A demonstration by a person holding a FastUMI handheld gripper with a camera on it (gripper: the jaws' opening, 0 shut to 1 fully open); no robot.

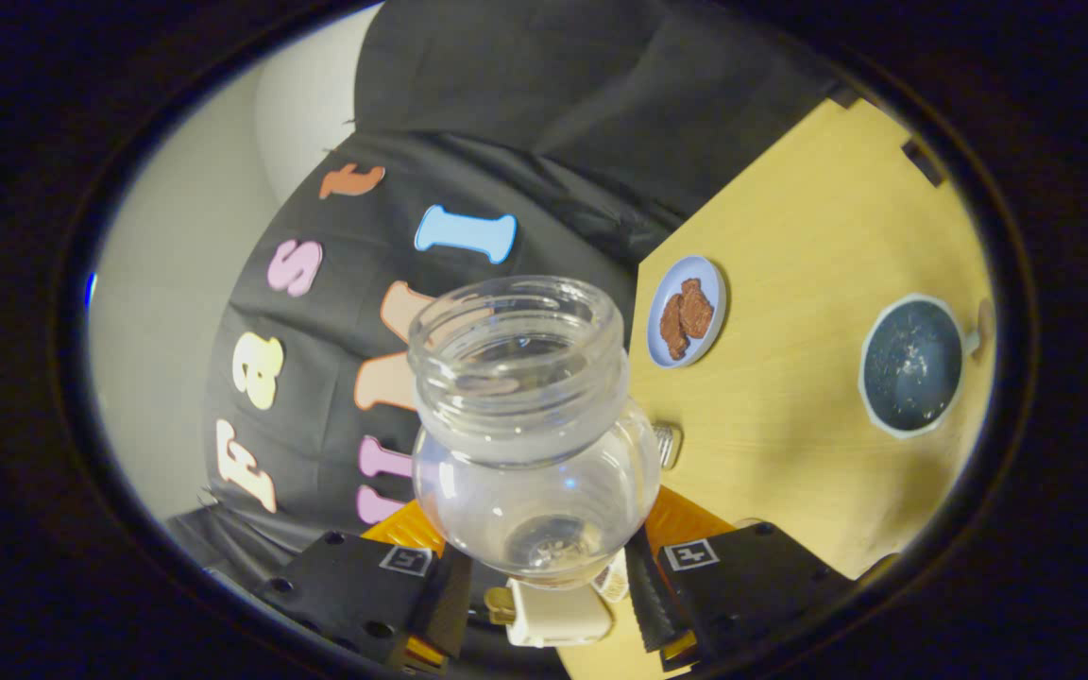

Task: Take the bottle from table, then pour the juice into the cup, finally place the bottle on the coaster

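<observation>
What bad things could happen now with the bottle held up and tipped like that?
The bottle is clamped between the gripper fingers, open-mouthed and tilted, with the table slanted across the view. The cup sits well off to one side of the mouth, so anything poured now would probably miss. The smooth round glass could also slip in the grip. The plate of snacks lies near the path to the cup and might get knocked.

Gripper [544, 576]: was tilted, so the table ran slantwise ahead.
Fingers [667, 586]: were closed on the bottle [535, 425], one pressing on each side of its base.
</observation>
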